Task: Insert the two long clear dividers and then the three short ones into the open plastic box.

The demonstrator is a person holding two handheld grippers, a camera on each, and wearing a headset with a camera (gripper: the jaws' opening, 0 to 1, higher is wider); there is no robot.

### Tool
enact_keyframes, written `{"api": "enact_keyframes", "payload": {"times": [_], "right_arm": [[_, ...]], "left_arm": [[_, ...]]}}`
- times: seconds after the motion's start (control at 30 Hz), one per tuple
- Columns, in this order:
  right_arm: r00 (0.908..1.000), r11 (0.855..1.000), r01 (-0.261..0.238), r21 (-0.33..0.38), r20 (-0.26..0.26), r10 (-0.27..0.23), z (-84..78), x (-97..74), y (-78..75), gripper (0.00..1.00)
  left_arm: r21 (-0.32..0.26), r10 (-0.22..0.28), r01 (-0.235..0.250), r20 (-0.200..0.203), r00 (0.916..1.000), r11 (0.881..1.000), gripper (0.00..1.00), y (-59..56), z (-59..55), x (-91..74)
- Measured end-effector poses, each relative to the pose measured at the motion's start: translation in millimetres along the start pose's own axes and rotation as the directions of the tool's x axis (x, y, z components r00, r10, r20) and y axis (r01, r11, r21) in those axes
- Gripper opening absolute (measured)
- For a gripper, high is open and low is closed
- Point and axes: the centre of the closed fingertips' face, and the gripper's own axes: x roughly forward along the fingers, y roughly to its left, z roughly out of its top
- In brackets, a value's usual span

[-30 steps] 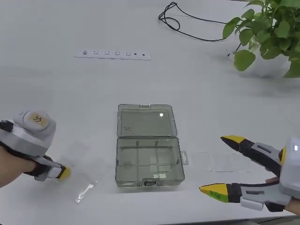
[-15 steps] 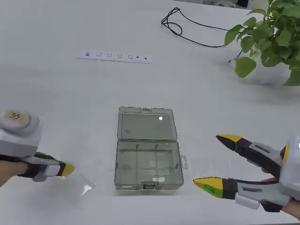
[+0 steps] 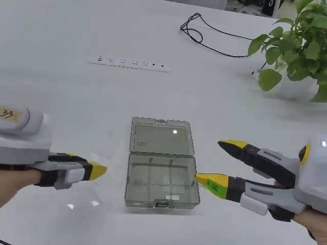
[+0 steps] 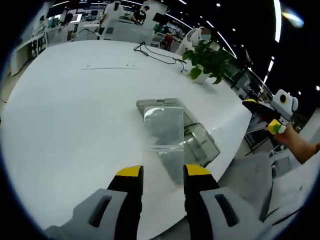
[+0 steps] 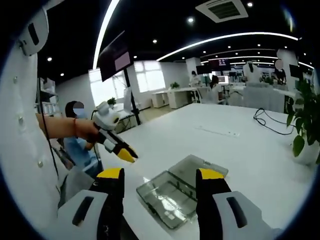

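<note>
The open smoky plastic box lies in the middle of the white table, lid flat on the far side. My left gripper hovers left of the box, shut on a clear divider that stands up between its jaws in the left gripper view and half covers the box behind it. My right gripper hangs open just right of the box, with nothing between its fingers. The right gripper view looks down on the box past its own gripper, with the left gripper beyond.
Faint glints of clear plastic lie on the table left of the box. A white power strip, a black cable and a potted plant sit at the far side. A person sits beyond the table.
The left gripper has risen from the table with the clear divider and moved right toward the box. The right gripper has moved left, closer to the box.
</note>
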Motion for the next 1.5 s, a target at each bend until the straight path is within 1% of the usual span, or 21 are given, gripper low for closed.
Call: {"api": "enact_keyframes", "payload": {"times": [0.03,0.1,0.17,0.2,0.27,0.3,0.37,0.47,0.53,0.6,0.7,0.8,0.93,1.0,1.07,1.3,1.5], "right_arm": [[1.0000,1.000,0.002,0.007,0.006,-0.002,4.6,2.5,2.4,0.58],[0.9999,1.000,0.004,0.022,0.011,-0.004,9.5,5.7,5.5,0.57],[0.9999,1.000,0.005,0.024,0.012,-0.005,14.9,10.6,10.9,0.54],[0.9999,1.000,0.004,0.026,0.015,-0.004,16.4,12.4,12.6,0.53],[1.0000,0.999,0.007,0.038,-0.002,-0.007,14.3,16.6,13.1,0.51],[1.0000,0.999,0.008,0.038,-0.003,-0.008,14.0,18.1,13.9,0.49],[0.9997,0.999,0.014,0.045,-0.020,-0.013,9.8,21.6,14.3,0.45],[0.9995,0.998,0.022,0.053,-0.024,-0.021,8.8,27.5,16.2,0.43],[0.9990,0.998,0.026,0.063,-0.037,-0.024,6.6,30.7,16.8,0.41],[0.9990,0.996,0.027,0.082,-0.039,-0.024,5.0,34.8,18.3,0.37],[0.9978,0.992,0.034,0.120,-0.060,-0.027,-0.2,40.9,20.6,0.32],[0.9971,0.990,0.033,0.138,-0.072,-0.023,-4.6,46.5,23.7,0.31],[0.9974,0.986,0.033,0.162,-0.069,-0.022,-5.6,50.5,26.6,0.26],[0.9970,0.983,0.034,0.182,-0.074,-0.020,-7.1,53.0,27.4,0.25],[0.9975,0.979,0.034,0.202,-0.067,-0.021,-6.3,54.6,27.8,0.25],[0.9978,0.972,0.037,0.233,-0.062,-0.023,-5.8,60.7,29.3,0.19],[0.9977,0.967,0.044,0.251,-0.062,-0.029,-5.8,63.0,29.9,0.16]], "left_arm": [[0.006,-0.015,0.015,0.012,0.9998,1.000,0.30,-6.9,2.5,0.6],[0.006,-0.031,0.031,0.028,0.9991,1.000,0.30,-14.8,5.7,1.1],[0.006,-0.057,0.057,0.057,0.9967,0.998,0.30,-27.3,11.5,1.9],[0.004,-0.064,0.064,0.066,0.9958,0.998,0.30,-31.1,13.3,2.1],[0.008,-0.082,0.082,0.082,0.9933,0.997,0.30,-40.4,16.6,3.4],[0.014,-0.088,0.087,0.086,0.9924,0.996,0.30,-43.5,17.7,4.0],[0.021,-0.101,0.099,0.093,0.9906,0.995,0.30,-51.0,19.4,5.5],[0.030,-0.131,0.129,0.109,0.9853,0.991,0.30,-64.5,22.6,6.9],[0.034,-0.143,0.140,0.116,0.9830,0.990,0.30,-70.4,24.0,7.7],[0.040,-0.155,0.151,0.120,0.9807,0.988,0.30,-76.6,25.2,9.0],[0.048,-0.170,0.165,0.128,0.9770,0.985,0.30,-84.8,27.3,10.6],[0.056,-0.181,0.175,0.133,0.9744,0.983,0.30,-90.6,29.5,11.0],[0.072,-0.191,0.182,0.137,0.9719,0.981,0.30,-95.5,32.4,10.5],[0.085,-0.191,0.181,0.138,0.9718,0.980,0.30,-96.5,33.5,10.4],[0.096,-0.191,0.180,0.134,0.9723,0.979,0.30,-97.7,33.6,10.7],[0.119,-0.198,0.183,0.132,0.9712,0.976,0.30,-102.0,35.2,10.2],[0.122,-0.205,0.189,0.136,0.9693,0.974,0.30,-103.8,36.4,10.2]]}}
